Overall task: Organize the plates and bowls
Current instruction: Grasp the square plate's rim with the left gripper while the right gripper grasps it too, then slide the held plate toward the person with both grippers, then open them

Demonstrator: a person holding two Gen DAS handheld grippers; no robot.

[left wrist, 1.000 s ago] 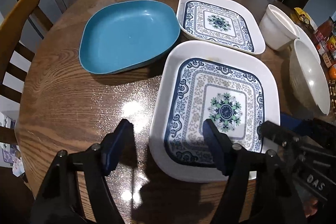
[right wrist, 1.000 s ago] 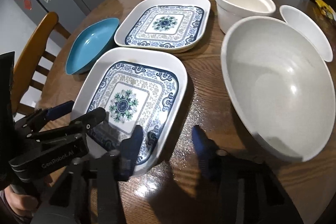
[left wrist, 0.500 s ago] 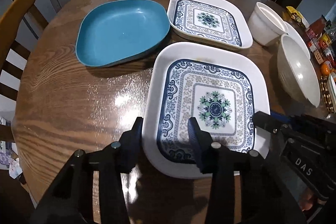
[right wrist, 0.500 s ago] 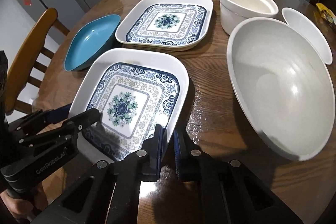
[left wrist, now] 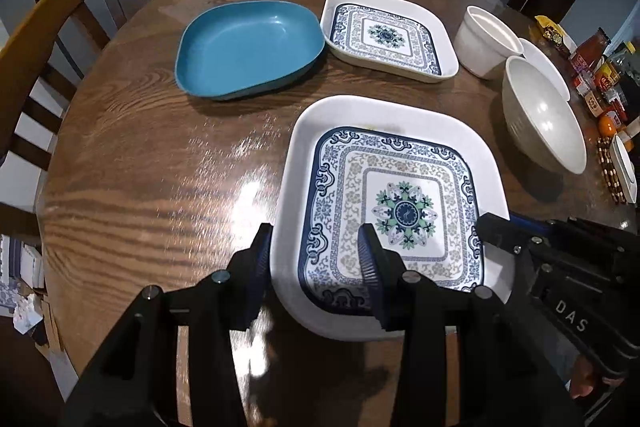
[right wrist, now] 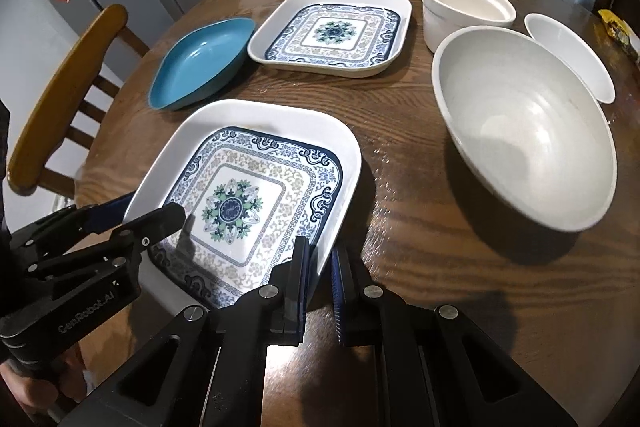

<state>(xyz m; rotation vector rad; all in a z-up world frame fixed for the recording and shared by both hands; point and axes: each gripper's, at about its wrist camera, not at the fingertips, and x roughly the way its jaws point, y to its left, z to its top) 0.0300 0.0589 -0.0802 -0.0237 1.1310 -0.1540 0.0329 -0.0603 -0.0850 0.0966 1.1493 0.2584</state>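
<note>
Blue-and-white patterned plate (left wrist: 400, 203) appears lifted off the wooden table (left wrist: 152, 167), held by 2 grippers: the left gripper (left wrist: 316, 259) clasps its near-left rim, the right gripper (right wrist: 320, 267) is clamped on its near-right edge, both at the plate's nearest side. Straight beyond sits its twin, the second patterned plate (left wrist: 388, 35), the likely stacking spot, with nothing between. Flanking it are 1 blue dish (left wrist: 248, 47) on the left, a white ramekin (right wrist: 464, 7) and a large white bowl (right wrist: 524, 123) on the right.

table (left wrist: 152, 163): glossy grained wood | patterned plate (left wrist: 394, 203): smooth glazed | tongs (left wrist: 316, 267): matt black plastic
</note>
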